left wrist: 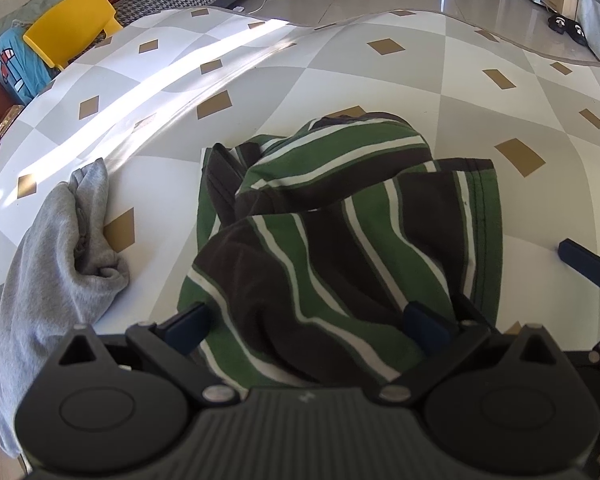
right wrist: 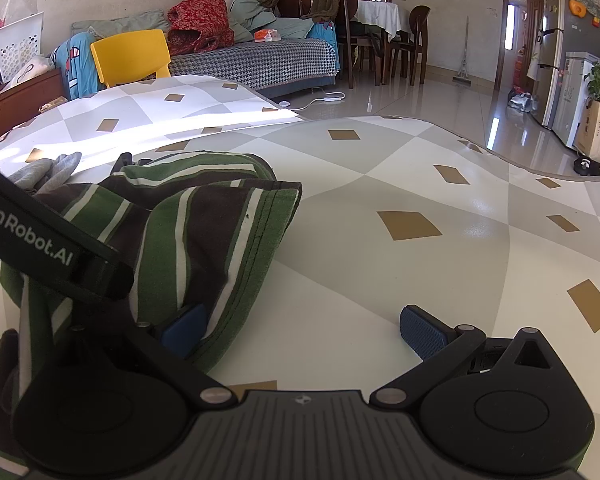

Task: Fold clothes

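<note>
A green, brown and white striped garment (left wrist: pixel 332 216) lies bunched on the diamond-patterned table (left wrist: pixel 380 76). My left gripper (left wrist: pixel 308 326) is open, its fingers wide apart with the striped cloth lying between them. My right gripper (right wrist: pixel 304 332) is open at the garment's right edge (right wrist: pixel 204 232); its left pad (right wrist: pixel 184 330) touches the hem and its right pad (right wrist: pixel 422 330) rests over bare table. The right gripper's finger (left wrist: pixel 584 266) shows at the right of the left wrist view. The left gripper's arm (right wrist: pixel 52 244) crosses the right wrist view.
A grey garment (left wrist: pixel 56 248) lies crumpled on the table to the left of the striped one, also seen in the right wrist view (right wrist: pixel 48 170). A yellow chair (right wrist: pixel 134 56) and a sofa (right wrist: pixel 256 60) stand beyond the table's far edge.
</note>
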Demonstrator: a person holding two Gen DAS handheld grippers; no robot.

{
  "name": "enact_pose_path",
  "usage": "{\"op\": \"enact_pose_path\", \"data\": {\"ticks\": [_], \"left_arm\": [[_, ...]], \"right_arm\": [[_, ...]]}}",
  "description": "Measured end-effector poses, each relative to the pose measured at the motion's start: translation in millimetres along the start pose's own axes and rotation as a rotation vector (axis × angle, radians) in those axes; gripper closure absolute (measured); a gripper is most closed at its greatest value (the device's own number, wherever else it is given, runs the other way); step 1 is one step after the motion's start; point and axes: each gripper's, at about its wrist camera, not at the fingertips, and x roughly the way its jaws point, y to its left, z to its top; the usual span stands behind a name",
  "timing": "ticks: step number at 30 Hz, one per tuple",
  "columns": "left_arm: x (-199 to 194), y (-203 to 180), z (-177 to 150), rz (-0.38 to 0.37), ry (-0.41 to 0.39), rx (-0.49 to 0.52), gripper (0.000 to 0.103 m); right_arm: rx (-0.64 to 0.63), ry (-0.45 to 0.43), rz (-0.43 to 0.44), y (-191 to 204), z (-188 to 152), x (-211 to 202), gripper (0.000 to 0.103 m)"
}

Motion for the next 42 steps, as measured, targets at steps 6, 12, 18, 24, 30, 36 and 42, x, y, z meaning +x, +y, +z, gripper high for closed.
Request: {"op": "enact_pose_path", "data": {"ticks": [6, 12, 18, 24, 30, 36, 42], "left_arm": [[1, 1, 0, -0.004, 0.000, 0.005, 0.000], [2, 1, 0, -0.003, 0.001, 0.005, 0.000], [2, -1, 0, 0.005, 0.002, 0.002, 0.000], [4, -6, -1, 0.018, 0.002, 0.008, 0.000], [1, -8, -2, 0.018, -0.004, 0.020, 0.000], [-4, -5, -1, 0.002, -0.013, 0.012, 0.000], [-12, -6, -2, -0.016, -0.019, 0.013, 0.000]], "right_arm": [[0.000, 0.000, 0.000, 0, 0, 0, 0.000], [0.000, 0.000, 0.000, 0, 0, 0, 0.000], [0.000, 0.000, 0.000, 0, 0, 0, 0.000], [0.000, 0.000, 0.000, 0, 0, 0, 0.000], [0.000, 0.000, 0.000, 0, 0, 0, 0.000], [0.000, 0.000, 0.000, 0, 0, 0, 0.000], [0.000, 0.000, 0.000, 0, 0, 0, 0.000]]}}
